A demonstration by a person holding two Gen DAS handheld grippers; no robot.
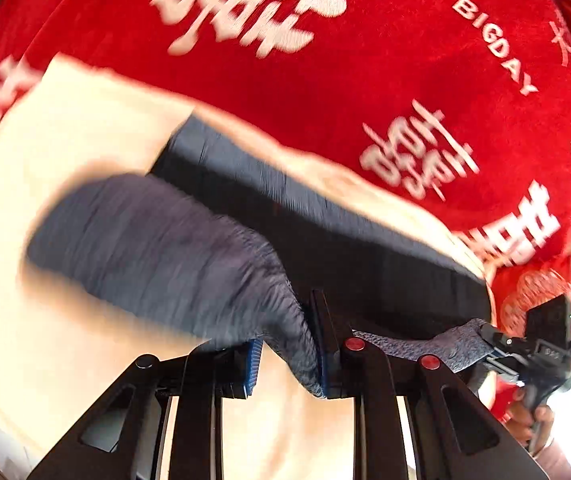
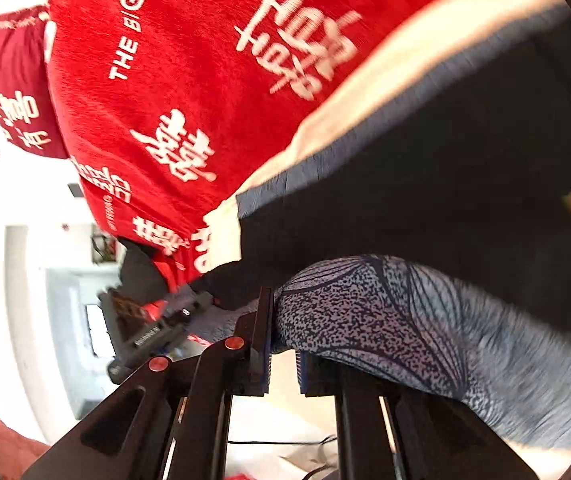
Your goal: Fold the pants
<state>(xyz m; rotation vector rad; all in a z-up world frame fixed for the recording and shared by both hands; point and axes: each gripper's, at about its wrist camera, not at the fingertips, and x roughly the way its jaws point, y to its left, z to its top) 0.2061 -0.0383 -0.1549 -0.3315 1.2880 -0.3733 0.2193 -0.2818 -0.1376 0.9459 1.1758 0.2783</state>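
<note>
Jaws of your left gripper [image 1: 287, 354] stood parted, the pants [image 1: 157, 248] draped against the right-hand finger only, not pinched, trailing forward over the beige bed [image 1: 65, 128] and red blanket [image 1: 365, 60]. Your right gripper [image 2: 283, 354] also stood parted, patterned cloth lying over its right-hand finger. You seemed mid-fold, carrying an edge; next you'd need to re-clamp before laying it flat.

The pants [image 1: 157, 248] hang right in front of the left gripper [image 1: 287, 364] and block the way ahead. A big red blanket [image 1: 365, 80] fills the space behind. Bare cream bed [image 1: 65, 140] lies open to the left.
</note>
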